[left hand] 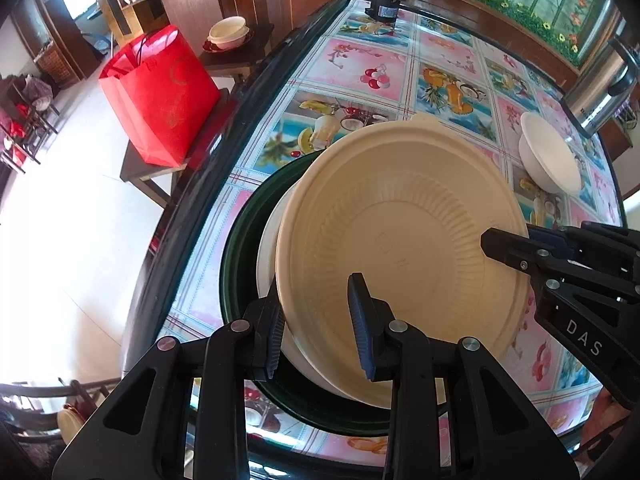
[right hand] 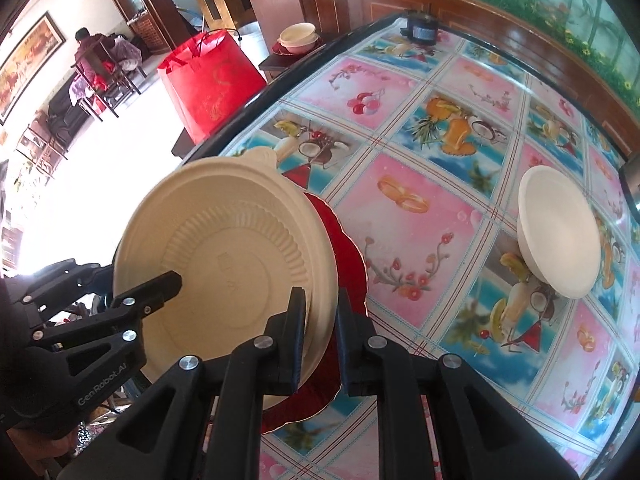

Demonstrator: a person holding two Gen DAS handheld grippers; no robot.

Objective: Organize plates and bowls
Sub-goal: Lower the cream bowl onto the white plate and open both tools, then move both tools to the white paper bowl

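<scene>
A beige ribbed bowl is held tilted over the fruit-print table by both grippers. My left gripper is shut on its near rim, one pad inside and the other against a white bowl nested under it. A dark green plate lies on the table below. My right gripper is shut on the opposite rim, and a red gold-edged plate shows just behind the bowl there. Another white bowl sits apart at the right.
A red bag stands on a stool past the table's left edge. Stacked bowls rest on a side table behind it. A small black motor sits at the far edge and a steel flask at the right. A person sits far off.
</scene>
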